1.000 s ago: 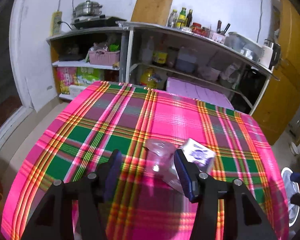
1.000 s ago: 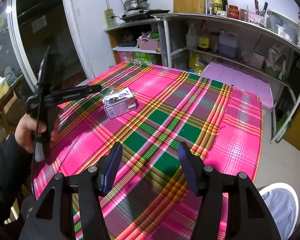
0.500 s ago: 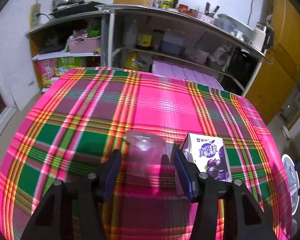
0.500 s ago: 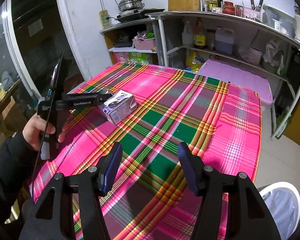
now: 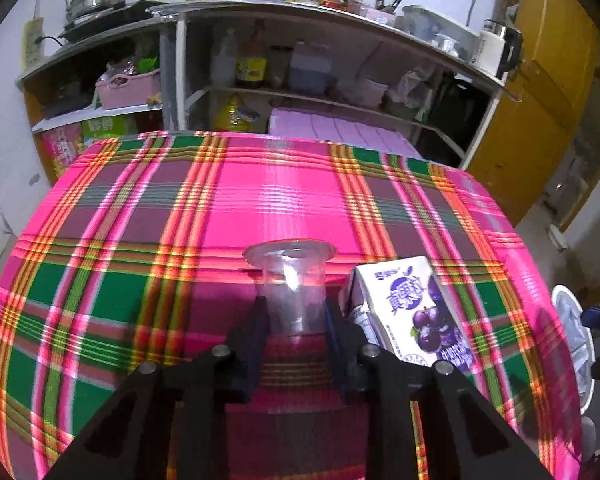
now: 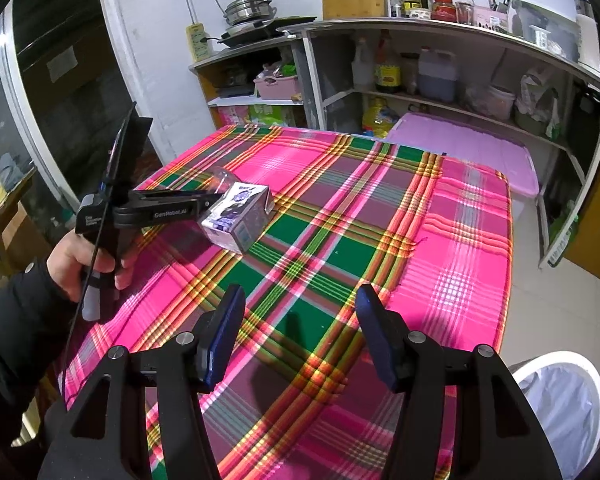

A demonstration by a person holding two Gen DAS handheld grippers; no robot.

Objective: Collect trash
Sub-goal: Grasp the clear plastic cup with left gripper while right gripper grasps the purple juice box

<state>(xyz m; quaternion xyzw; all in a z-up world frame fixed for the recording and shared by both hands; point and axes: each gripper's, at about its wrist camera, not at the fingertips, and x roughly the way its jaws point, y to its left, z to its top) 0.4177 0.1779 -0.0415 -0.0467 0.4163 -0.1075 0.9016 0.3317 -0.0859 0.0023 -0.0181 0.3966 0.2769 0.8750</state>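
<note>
A clear plastic cup lies on the plaid tablecloth with its rim away from the left wrist camera. My left gripper is closing around it, and both pads touch the cup's sides. A white and purple juice carton lies right beside it, against the right finger. In the right wrist view the left gripper, held by a hand, reaches the cup and the carton. My right gripper hovers open over the near part of the cloth with nothing between its fingers.
A white bin lined with a bag stands on the floor off the table's right corner, also visible as the bin. Shelves with bottles and boxes line the far wall. A lilac-lidded box sits behind the table.
The left gripper has moved forward and down so the cup now sits between its fingers, and its jaws have narrowed onto the cup. The right gripper has stayed put.
</note>
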